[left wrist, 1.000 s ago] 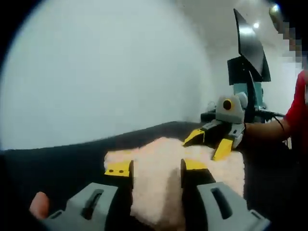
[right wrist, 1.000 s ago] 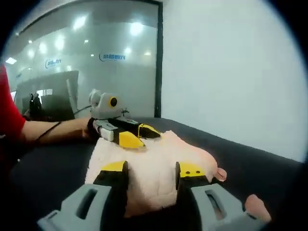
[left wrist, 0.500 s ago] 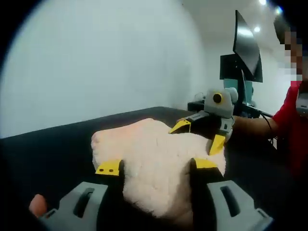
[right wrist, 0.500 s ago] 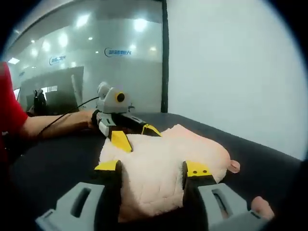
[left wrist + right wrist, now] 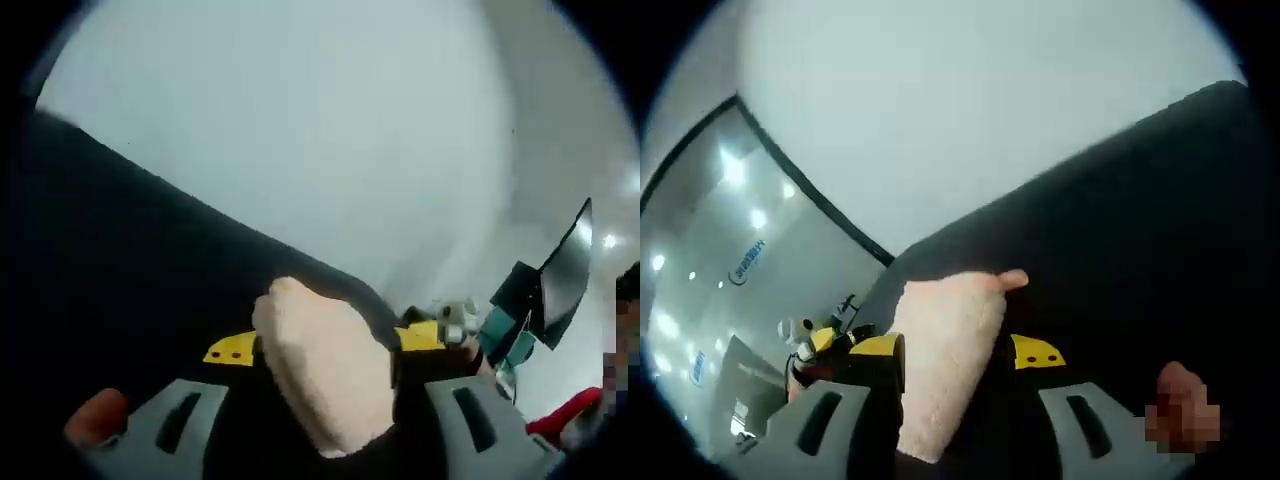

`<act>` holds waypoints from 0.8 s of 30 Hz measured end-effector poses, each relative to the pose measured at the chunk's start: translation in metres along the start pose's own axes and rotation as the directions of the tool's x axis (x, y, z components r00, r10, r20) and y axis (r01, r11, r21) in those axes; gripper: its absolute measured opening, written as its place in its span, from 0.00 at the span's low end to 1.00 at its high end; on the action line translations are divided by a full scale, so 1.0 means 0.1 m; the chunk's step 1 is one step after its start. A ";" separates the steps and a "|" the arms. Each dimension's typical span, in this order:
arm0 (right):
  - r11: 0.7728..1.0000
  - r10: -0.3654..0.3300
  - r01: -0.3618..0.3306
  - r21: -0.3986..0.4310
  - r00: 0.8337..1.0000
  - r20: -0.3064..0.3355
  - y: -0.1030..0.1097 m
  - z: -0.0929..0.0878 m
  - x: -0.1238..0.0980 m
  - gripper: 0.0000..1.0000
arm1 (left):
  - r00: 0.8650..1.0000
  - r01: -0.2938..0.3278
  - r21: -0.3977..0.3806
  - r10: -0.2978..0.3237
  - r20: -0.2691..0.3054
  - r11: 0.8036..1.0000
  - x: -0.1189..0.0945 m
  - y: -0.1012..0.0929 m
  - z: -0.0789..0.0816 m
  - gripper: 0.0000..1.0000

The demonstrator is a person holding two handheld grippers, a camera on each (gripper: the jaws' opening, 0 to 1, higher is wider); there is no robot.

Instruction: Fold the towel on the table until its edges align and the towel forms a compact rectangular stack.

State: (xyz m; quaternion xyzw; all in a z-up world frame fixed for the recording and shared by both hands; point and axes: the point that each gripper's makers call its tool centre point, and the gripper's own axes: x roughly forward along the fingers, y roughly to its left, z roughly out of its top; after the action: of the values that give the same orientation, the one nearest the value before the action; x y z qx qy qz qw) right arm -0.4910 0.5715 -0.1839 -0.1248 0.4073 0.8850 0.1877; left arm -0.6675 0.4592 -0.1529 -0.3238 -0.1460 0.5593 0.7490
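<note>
Towel (image 5: pixel 325 380) hangs lengthwise, clamped by left hand-held gripper (image 5: pixel 320 345) and right hand-held gripper (image 5: pixel 958 348).

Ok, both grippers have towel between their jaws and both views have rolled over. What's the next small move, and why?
Probably carry the held edge across and lower it onto the table. In the left gripper view the towel sits bunched between the left gripper jaws; the right gripper view shows the towel between the right gripper jaws. No flat folded stack shows in these views yet.

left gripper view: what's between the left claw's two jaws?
The pink towel, a bunched fold of it, fills the gap in the left claw, above the black table.
</note>
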 end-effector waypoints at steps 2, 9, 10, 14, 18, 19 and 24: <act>0.999 -0.030 0.031 0.028 0.999 -0.035 -0.06 -0.10 0.08 0.37 | 0.998 0.011 -0.049 -0.014 -0.060 0.999 0.04 -0.13 -0.21 0.75; 0.996 -0.093 0.092 -0.020 0.995 -0.048 -0.05 -0.30 0.23 0.35 | 0.965 -0.154 0.054 0.161 -0.205 0.987 0.31 0.22 -0.53 0.55; 0.995 -0.094 0.093 -0.019 0.995 -0.044 -0.04 -0.31 0.24 0.35 | 0.966 -0.164 0.023 0.166 -0.200 0.986 0.31 0.24 -0.53 0.51; 0.996 -0.091 0.090 -0.022 0.996 -0.026 0.06 -0.37 0.35 0.29 | 0.961 -0.163 0.071 0.175 -0.213 0.984 0.38 0.21 -0.62 0.31; 0.998 -0.059 0.059 -0.037 0.998 -0.018 0.11 -0.43 0.40 0.20 | 0.963 -0.117 0.096 0.136 -0.231 0.989 0.47 0.07 -0.75 0.26; 0.998 -0.060 0.060 -0.011 0.998 -0.027 0.10 -0.44 0.40 0.19 | 0.965 -0.109 0.095 0.128 -0.228 0.990 0.46 0.06 -0.76 0.25; 0.999 -0.002 0.002 0.041 1.000 -0.015 0.11 -0.37 0.32 0.11 | 0.981 -0.048 0.079 0.062 -0.185 0.996 0.43 -0.13 -0.73 0.13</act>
State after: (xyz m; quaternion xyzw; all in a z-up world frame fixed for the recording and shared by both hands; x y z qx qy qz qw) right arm -0.5222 0.5434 -0.2122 -0.1282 0.4266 0.8754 0.1879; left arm -0.6015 0.4736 -0.2050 -0.3509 -0.0449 0.5519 0.7552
